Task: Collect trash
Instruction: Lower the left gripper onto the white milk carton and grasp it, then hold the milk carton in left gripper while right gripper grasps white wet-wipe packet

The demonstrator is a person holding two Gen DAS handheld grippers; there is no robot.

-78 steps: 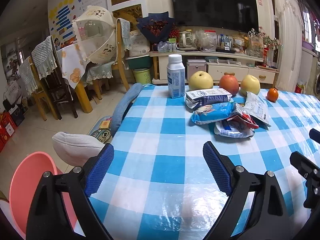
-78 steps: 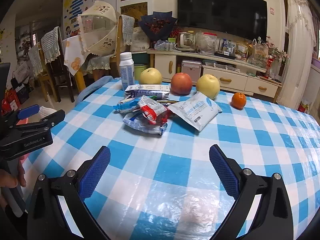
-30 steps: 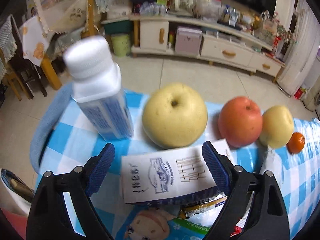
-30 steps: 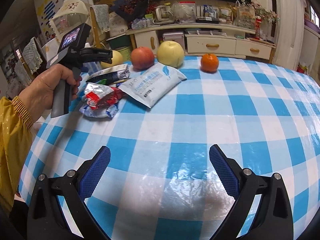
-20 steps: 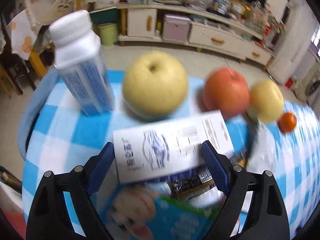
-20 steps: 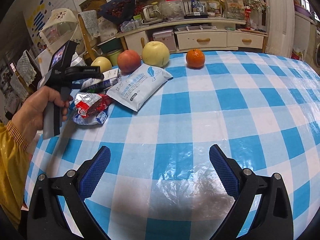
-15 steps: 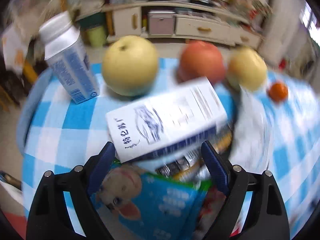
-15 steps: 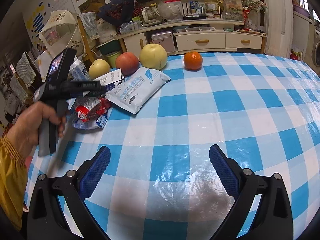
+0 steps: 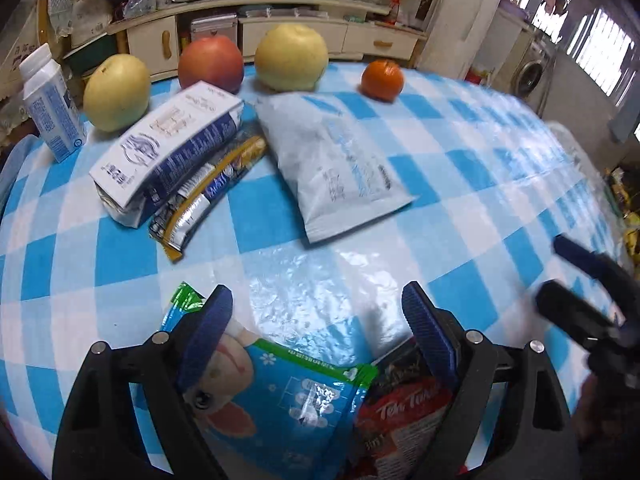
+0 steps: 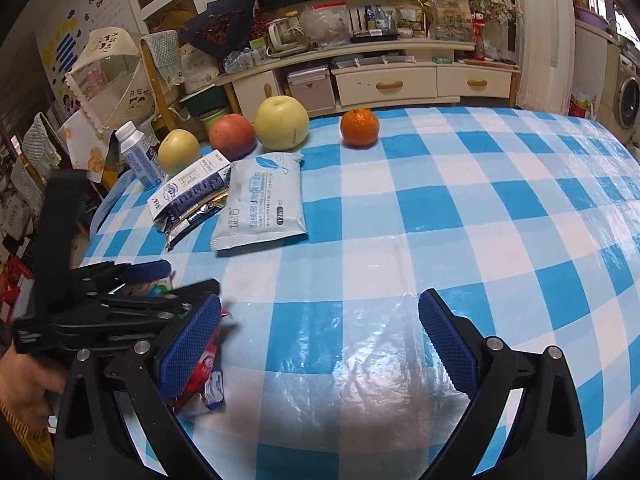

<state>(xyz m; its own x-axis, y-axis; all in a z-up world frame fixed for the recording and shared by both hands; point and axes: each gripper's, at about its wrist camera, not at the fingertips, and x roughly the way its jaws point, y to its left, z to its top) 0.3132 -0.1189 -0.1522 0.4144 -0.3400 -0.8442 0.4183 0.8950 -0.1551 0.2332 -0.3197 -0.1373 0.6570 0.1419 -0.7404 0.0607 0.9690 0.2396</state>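
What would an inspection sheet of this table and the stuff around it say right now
Surface: checked tablecloth, glossy.
Job's things: milk carton lying on a snack stick wrapper; white pouch beside them; blue wipes pack and red wrapper under the left gripper.
Clutter: two pears, apple, orange, upright bottle.
Grippers: left open; right gripper open, holding nothing.
Cables: nothing seen.
Surroundings: TV cabinet, chairs, washing machine.
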